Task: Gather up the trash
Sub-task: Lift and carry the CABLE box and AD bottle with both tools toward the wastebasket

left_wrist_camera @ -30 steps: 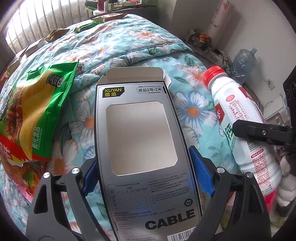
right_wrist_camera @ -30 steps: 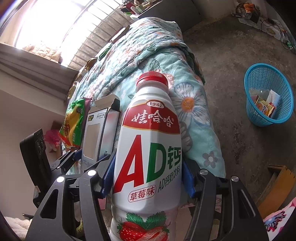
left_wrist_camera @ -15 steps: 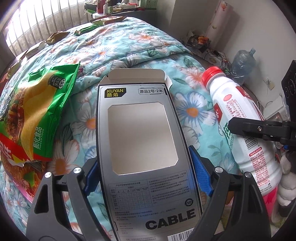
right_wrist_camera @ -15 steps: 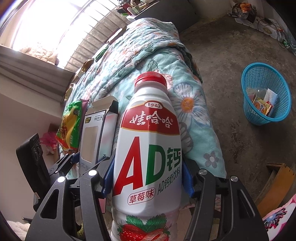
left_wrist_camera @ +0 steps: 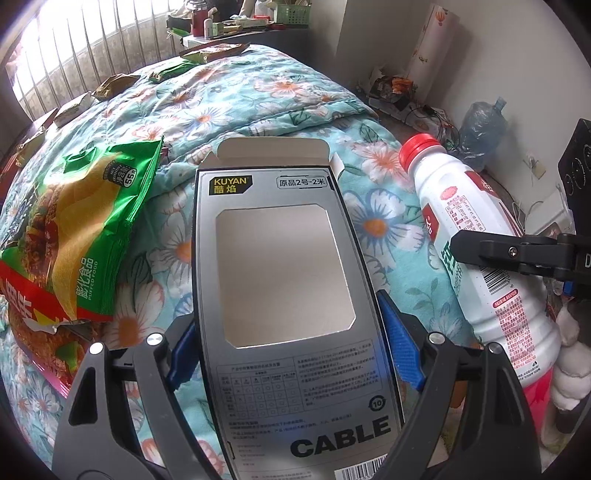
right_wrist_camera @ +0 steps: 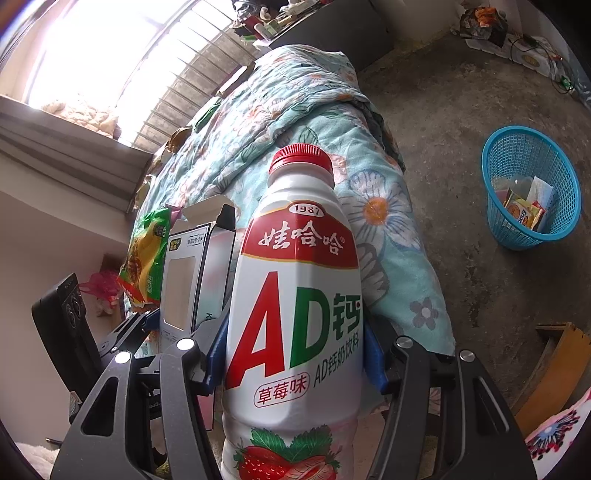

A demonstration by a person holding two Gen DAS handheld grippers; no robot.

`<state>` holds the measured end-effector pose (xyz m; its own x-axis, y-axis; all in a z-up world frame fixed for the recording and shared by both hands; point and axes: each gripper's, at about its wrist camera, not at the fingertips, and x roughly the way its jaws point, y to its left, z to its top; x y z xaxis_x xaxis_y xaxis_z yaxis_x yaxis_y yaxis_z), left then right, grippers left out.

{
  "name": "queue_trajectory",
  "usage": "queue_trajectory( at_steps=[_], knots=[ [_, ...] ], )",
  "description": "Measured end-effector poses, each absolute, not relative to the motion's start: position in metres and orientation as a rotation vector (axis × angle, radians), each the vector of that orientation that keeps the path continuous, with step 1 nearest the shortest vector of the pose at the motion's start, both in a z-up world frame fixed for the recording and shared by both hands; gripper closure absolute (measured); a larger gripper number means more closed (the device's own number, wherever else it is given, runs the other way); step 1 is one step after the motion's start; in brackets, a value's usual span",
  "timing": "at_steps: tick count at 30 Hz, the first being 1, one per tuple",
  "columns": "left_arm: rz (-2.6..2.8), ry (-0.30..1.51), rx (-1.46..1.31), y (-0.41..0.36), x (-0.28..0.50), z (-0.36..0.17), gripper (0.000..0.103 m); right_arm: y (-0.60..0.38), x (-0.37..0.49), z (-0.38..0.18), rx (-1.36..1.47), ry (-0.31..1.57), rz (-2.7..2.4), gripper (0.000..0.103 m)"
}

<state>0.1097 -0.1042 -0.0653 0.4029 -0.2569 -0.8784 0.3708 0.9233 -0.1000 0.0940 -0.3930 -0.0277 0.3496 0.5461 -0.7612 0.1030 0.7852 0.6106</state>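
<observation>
My left gripper [left_wrist_camera: 291, 350] is shut on a grey cable box [left_wrist_camera: 280, 295] with an open top flap and an empty window, held above the flowered quilt [left_wrist_camera: 229, 99]. To its right the white drink bottle [left_wrist_camera: 491, 258] with a red cap shows, clamped by the other gripper's finger. In the right wrist view my right gripper [right_wrist_camera: 295, 360] is shut on that bottle [right_wrist_camera: 295, 314], blue pads against both sides. The cable box [right_wrist_camera: 192, 273] and left gripper [right_wrist_camera: 125, 332] appear at its left. A green snack bag [left_wrist_camera: 74, 236] lies on the quilt at left.
Several wrappers [left_wrist_camera: 114, 83] lie along the quilt's far edge by the barred window. A blue basket [right_wrist_camera: 532, 188] holding some wrappers stands on the concrete floor at right. A cluttered desk [left_wrist_camera: 255, 26] sits beyond the bed. A wooden piece [right_wrist_camera: 554, 362] leans at lower right.
Both grips are unchanged. The views have shifted only slightly, showing a bit more of the bed's far end and the desk.
</observation>
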Motion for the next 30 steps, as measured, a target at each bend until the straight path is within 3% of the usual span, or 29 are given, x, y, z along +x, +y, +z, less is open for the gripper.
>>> queue_trajectory(
  at_steps=[19,30],
  knots=[
    [-0.418,1.027,0.167,-0.119,0.099,-0.041,0.023,-0.417,0.076,-0.019,0.718,1.106,0.340,0.045],
    [-0.667,0.987,0.191,-0.195,0.124,-0.002,0.023,-0.525,0.047,0.016,0.800,0.883,0.107,0.045]
  ],
)
